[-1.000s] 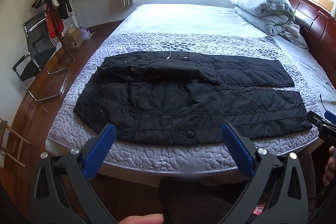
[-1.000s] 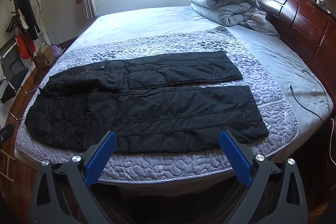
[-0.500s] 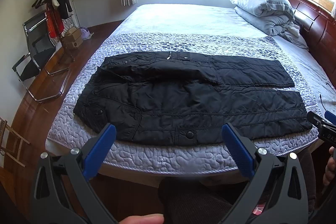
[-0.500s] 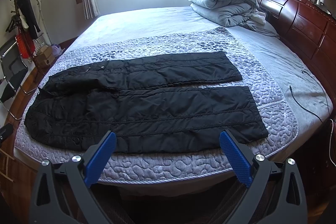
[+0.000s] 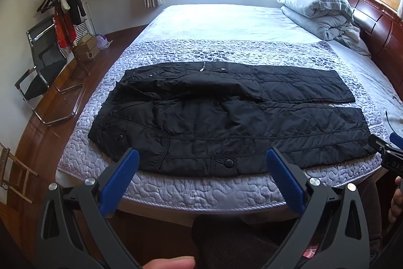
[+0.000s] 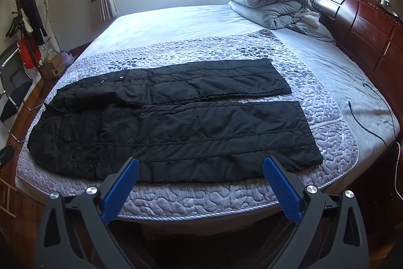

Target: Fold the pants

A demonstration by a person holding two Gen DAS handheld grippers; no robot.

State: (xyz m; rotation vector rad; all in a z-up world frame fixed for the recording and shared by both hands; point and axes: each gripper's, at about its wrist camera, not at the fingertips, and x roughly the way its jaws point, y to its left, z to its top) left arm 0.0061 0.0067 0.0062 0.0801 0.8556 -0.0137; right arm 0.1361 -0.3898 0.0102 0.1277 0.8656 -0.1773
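The pants are spread flat along the bed's near edge. Both grippers, left and right, are held open, empty; the far leg should be gripped at waist and hem together.

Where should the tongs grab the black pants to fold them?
Probably along the near edge of the black pants, coming from the bed's front side. The left tongs face the waist end, the right tongs the near leg, whose hem lies flat at the quilt's edge.
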